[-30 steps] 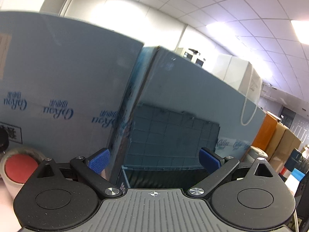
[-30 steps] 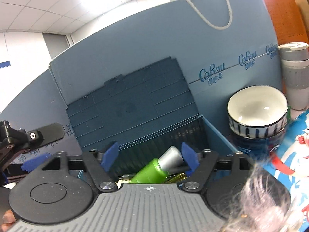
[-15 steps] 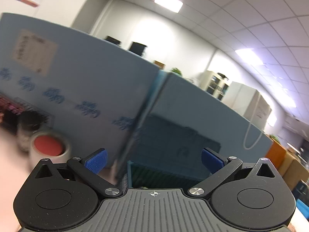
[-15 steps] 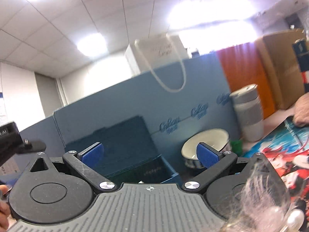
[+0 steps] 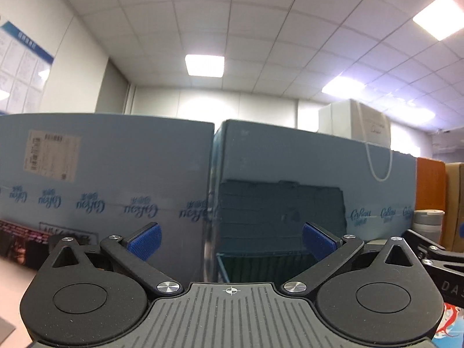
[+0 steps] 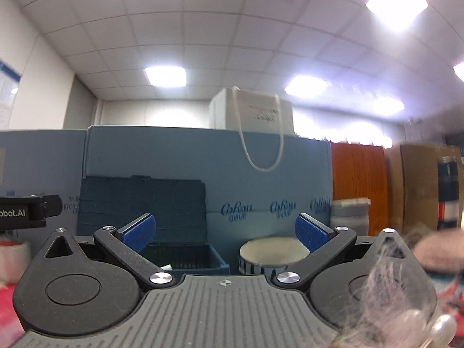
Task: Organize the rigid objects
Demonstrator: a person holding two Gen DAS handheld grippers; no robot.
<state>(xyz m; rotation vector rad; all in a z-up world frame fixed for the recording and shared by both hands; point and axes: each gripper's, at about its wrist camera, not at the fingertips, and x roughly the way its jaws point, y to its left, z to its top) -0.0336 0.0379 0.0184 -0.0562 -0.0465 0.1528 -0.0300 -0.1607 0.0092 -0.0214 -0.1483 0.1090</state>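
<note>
A dark blue storage crate (image 6: 185, 256) with its lid (image 6: 143, 203) raised stands against the blue boxes; it also shows in the left wrist view (image 5: 261, 264). A white bowl with a blue striped rim (image 6: 271, 256) sits right of the crate. My left gripper (image 5: 230, 242) is open and empty, held back from the crate. My right gripper (image 6: 224, 232) is open and empty, level with the crate and bowl. Both cameras are tilted up toward the ceiling.
Tall blue cardboard boxes (image 5: 116, 179) form a wall behind the crate. A white paper bag (image 6: 252, 113) stands on top of them. A grey lidded cup (image 6: 349, 213) and orange (image 6: 358, 179) and brown boxes stand at the right. The other gripper (image 6: 26, 211) shows at the left edge.
Both grippers have pulled back and tilted upward. The right gripper has opened wide and the green bottle seen between its fingers is out of view.
</note>
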